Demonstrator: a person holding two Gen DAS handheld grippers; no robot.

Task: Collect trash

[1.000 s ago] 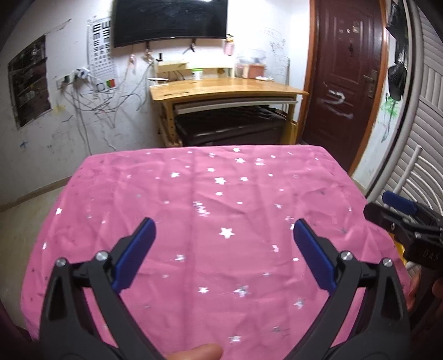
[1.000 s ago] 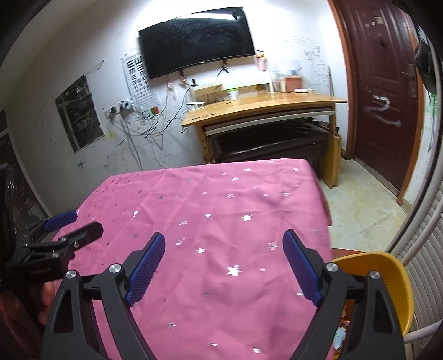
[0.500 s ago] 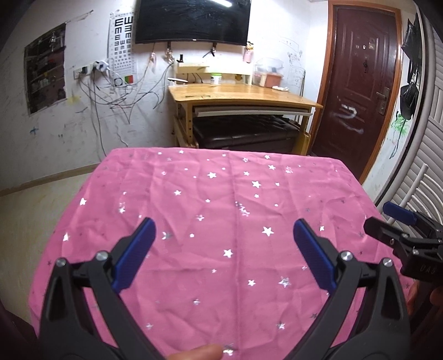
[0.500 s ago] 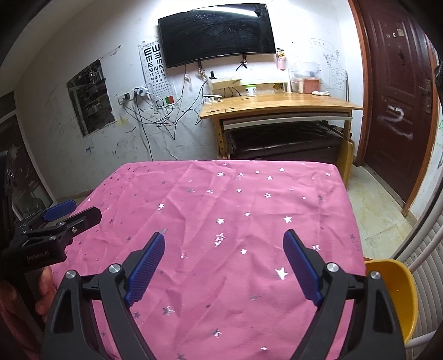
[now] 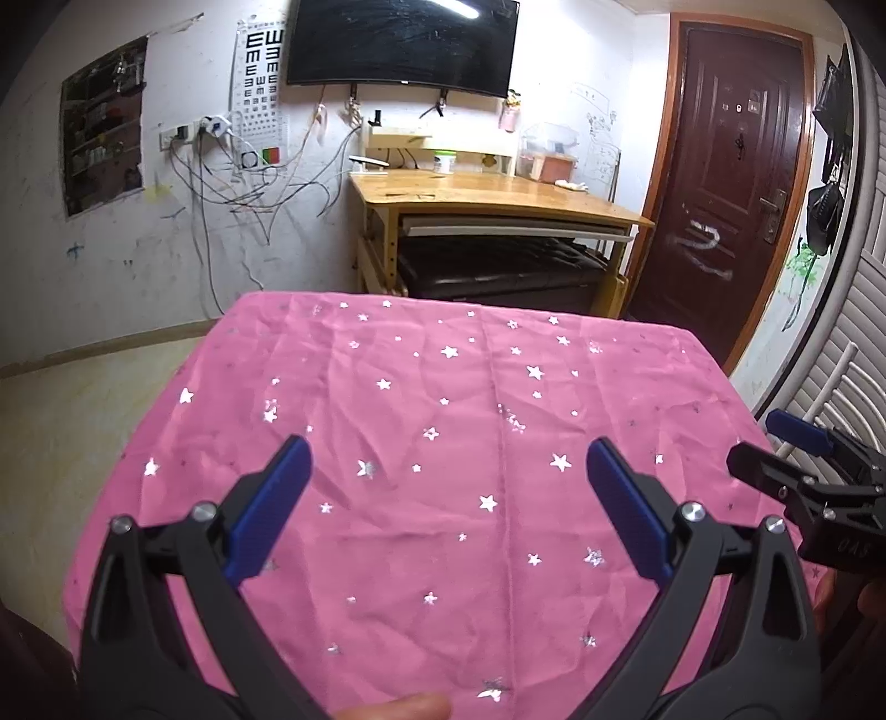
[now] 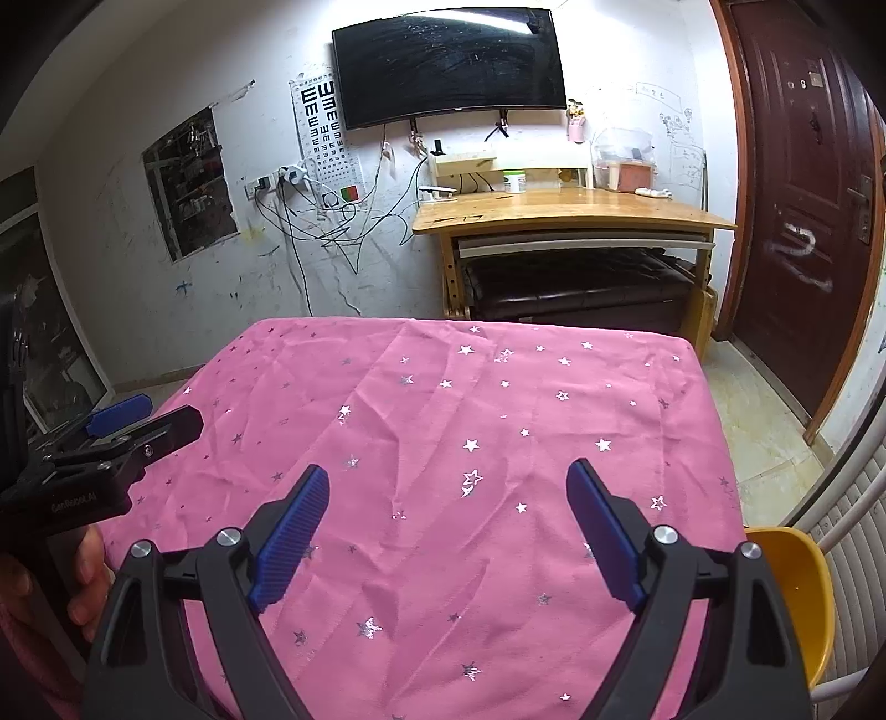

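My left gripper (image 5: 446, 459) is open and empty above the near part of a table with a pink star-patterned cloth (image 5: 443, 399). My right gripper (image 6: 446, 482) is open and empty above the same cloth (image 6: 470, 399). The right gripper also shows at the right edge of the left wrist view (image 5: 775, 448), and the left gripper at the left edge of the right wrist view (image 6: 149, 418). No trash shows on the cloth in either view.
A yellow bin (image 6: 797, 598) stands on the floor by the table's right near corner. A wooden desk (image 5: 487, 199) with a black bench under it stands against the far wall. A dark door (image 5: 725, 166) is at the right, and a wall screen (image 5: 401, 47) hangs above the desk.
Both grippers have pulled back and tilted up, so more of the far wall and the table's far edge shows. Both stay open and empty.
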